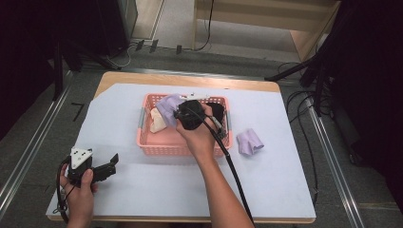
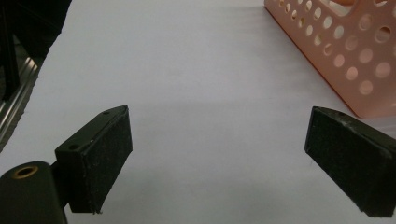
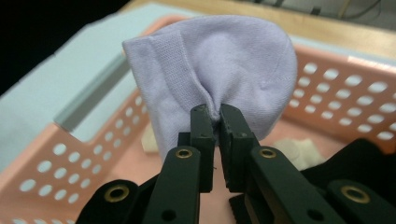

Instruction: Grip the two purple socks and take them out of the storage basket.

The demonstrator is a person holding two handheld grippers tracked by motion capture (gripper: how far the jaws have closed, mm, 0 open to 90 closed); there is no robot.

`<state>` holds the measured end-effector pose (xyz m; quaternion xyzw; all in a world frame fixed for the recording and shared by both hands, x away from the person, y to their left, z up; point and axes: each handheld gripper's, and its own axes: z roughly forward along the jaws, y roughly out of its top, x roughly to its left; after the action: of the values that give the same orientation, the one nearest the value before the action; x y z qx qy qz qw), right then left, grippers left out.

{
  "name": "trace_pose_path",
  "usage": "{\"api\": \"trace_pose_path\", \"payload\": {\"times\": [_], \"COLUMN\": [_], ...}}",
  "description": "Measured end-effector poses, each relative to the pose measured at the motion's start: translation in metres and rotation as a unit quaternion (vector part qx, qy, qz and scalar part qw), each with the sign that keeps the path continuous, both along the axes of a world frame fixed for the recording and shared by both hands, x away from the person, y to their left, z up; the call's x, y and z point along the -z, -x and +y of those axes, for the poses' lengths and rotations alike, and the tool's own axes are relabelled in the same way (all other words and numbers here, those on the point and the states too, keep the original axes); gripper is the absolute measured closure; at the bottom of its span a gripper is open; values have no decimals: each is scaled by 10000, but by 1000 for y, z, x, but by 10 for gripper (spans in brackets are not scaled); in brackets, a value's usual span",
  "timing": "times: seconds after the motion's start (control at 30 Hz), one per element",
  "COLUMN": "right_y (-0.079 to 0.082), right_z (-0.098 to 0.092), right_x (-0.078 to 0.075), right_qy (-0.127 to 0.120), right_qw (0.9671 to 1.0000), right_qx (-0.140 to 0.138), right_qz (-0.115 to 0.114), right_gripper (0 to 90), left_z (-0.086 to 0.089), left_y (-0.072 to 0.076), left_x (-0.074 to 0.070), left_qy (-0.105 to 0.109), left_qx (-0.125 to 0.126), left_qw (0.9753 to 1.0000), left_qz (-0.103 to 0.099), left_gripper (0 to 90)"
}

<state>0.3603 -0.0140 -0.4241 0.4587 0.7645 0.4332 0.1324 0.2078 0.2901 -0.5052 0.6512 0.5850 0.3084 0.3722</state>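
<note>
While the left tool (image 1: 113, 161) rests spread apart on the near-left desk (image 1: 142, 190), the right tool (image 3: 214, 113) pinches a lilac sock (image 3: 219, 65) above the pink basket (image 3: 327, 79).

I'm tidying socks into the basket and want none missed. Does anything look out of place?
One lavender sock lies crumpled on the white mat right of the pink basket, outside it. Its likely match, the lavender sock pinched in the right gripper, hangs over the basket. Nothing looks spilled or damaged.

basket (image 2: 345, 51): cut off top/right edge | cream cloth (image 3: 299, 151): mostly hidden behind right tool (image 3: 215, 116); blurred
</note>
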Motion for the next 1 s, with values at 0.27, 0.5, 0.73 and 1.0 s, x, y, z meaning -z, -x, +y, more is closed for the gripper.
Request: {"api": "trace_pose_path", "payload": {"times": [0.27,0.5,0.73,1.0], "right_y": [8,17,23,28], "right_z": [-21,-39,-65,-115], "right_x": [-12,-19,-23,-22], "right_qy": [-359,-505,-549,-708], "right_qw": [9974,9892,9817,9750], "right_qx": [105,127,391,990], "right_qz": [-613,-1371,-1778,-1859], "right_gripper": [852,851,850,850], "left_z": [0,0,0,-1], "left_y": [0,0,0,0], "left_x": [0,0,0,0], "left_qy": [5,11,21,7], "left_qx": [0,-1,-13,-17], "left_qw": [10000,10000,10000,10000], "left_qz": [-2,-1,-6,-10], "left_gripper": [82,82,82,82]}}
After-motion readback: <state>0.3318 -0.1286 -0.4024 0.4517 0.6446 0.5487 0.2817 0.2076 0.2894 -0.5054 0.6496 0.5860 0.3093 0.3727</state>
